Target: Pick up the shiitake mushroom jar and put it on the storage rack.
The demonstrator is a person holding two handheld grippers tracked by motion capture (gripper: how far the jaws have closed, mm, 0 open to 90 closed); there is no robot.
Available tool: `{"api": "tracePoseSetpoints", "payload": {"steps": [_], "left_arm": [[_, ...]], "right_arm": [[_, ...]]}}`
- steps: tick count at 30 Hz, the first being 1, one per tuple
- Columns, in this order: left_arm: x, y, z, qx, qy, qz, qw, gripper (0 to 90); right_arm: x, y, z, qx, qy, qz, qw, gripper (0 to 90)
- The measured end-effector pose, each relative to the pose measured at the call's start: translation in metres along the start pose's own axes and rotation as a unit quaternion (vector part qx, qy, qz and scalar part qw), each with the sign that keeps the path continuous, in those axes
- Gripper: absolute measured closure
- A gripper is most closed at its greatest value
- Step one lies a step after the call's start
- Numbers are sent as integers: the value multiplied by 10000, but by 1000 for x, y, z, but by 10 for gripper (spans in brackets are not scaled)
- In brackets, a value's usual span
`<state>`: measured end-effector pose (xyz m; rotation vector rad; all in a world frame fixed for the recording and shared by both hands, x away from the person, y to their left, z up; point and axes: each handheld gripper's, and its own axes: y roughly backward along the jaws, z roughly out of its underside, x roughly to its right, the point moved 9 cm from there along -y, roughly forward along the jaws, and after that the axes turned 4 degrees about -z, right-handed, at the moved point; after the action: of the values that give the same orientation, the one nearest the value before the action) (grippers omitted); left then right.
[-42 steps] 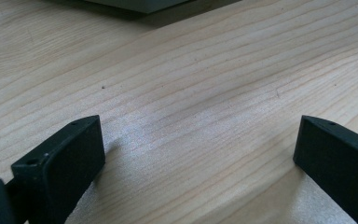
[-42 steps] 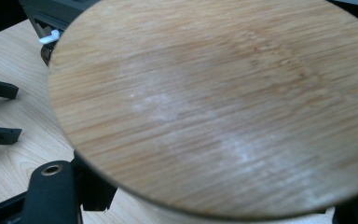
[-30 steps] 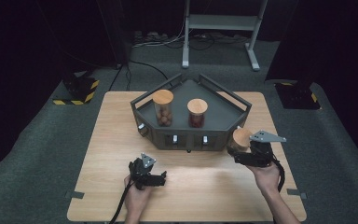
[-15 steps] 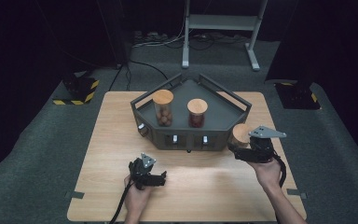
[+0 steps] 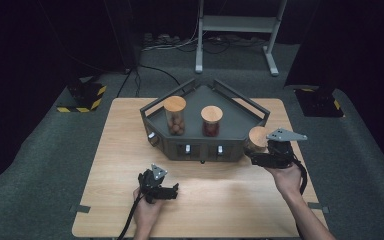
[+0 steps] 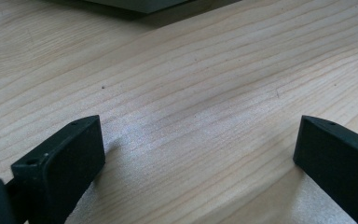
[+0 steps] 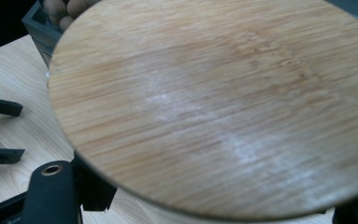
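Note:
A clear jar with a round wooden lid (image 5: 257, 135) hangs just off the right front corner of the dark five-sided tray (image 5: 250, 105). My right gripper (image 5: 260, 156) is shut on it from the right. In the right gripper view the lid (image 7: 214, 102) spreads across the picture above one black finger (image 7: 51, 191). Two more wooden-lidded jars stand upright in the tray: a tall one with nuts (image 5: 174, 117) and a shorter one with dark red contents (image 5: 211, 122). My left gripper (image 5: 172, 191) rests low on the table, open, with bare wood between its jaws (image 6: 198, 140).
The wooden table (image 5: 120, 150) has open room left of and in front of the tray. Small knobs (image 5: 187, 149) line the tray's front wall. Grey carpet surrounds the table, with a metal stand (image 5: 235, 22) behind it. The left gripper (image 7: 9, 131) lies far left in the right gripper view.
My right gripper has lifted the jar a little beside the tray's right corner. The left gripper has stayed where it was.

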<state>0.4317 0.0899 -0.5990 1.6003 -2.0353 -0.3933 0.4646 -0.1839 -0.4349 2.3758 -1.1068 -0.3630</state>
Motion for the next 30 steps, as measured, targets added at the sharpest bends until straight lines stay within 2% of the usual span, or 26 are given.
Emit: {"api": "tracePoseSetpoints", "payload": {"steps": [14,30], "left_arm": [[0,0,0,0,-2,0,10000,20],[0,0,0,1,1,0,10000,20]], "right_arm": [[2,0,-13,14,-76,-90,9999,251],[8,-2,-28,-95,-120,-133,9998,251]]}}
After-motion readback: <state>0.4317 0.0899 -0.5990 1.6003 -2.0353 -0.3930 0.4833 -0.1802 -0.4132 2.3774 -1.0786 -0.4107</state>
